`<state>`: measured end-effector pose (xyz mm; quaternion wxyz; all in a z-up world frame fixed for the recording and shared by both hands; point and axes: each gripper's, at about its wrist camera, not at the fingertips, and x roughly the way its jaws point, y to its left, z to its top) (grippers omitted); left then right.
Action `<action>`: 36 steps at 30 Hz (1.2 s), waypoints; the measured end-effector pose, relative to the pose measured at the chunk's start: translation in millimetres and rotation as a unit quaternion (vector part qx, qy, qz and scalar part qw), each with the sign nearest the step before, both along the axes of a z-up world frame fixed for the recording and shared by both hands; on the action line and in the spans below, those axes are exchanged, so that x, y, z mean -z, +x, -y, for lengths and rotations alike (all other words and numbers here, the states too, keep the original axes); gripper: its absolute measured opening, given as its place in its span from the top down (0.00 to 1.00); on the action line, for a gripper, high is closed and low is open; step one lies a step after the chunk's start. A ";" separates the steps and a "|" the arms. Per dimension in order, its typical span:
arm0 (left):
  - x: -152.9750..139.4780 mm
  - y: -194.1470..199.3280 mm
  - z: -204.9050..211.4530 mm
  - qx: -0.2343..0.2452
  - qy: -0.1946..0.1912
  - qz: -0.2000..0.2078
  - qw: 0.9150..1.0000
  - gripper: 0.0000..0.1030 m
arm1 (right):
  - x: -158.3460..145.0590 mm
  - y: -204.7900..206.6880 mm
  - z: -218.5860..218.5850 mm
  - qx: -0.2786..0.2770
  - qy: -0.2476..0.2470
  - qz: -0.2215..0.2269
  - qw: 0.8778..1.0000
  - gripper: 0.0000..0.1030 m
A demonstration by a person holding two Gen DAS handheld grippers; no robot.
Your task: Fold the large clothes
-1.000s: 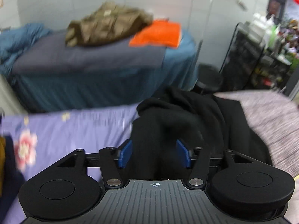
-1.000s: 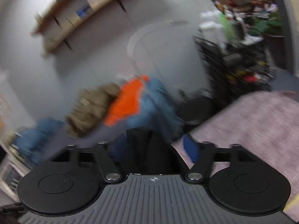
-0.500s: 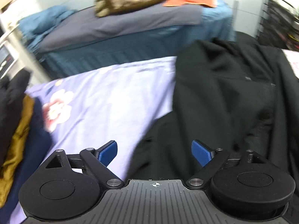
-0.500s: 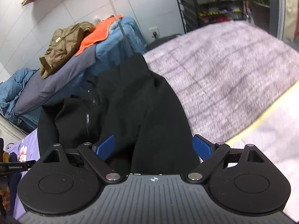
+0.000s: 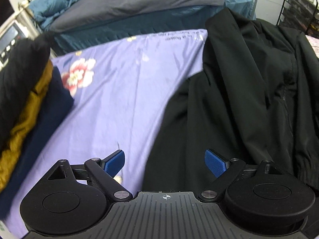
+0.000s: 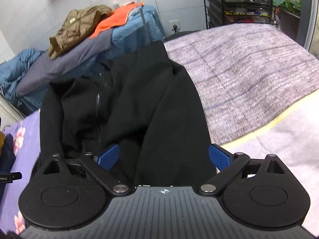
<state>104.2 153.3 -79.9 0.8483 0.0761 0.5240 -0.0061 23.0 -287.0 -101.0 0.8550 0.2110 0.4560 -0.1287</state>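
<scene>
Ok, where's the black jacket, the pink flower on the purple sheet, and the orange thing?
black jacket [image 6: 127,107]: right wrist view, on the crumpled front near the zip.
pink flower [image 5: 77,75]: left wrist view, on the petals printed on the purple sheet [image 5: 123,91].
orange thing [image 6: 113,21]: right wrist view, on its flat top.

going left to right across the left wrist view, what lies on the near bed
stack of folded clothes → bare purple floral sheet → crumpled black jacket
</scene>
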 end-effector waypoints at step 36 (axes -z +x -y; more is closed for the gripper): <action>66.5 -75.3 36.8 0.026 -0.092 -0.093 0.991 0.00 | 38.5 -93.9 -34.9 -0.072 -0.065 -0.103 0.990 0.29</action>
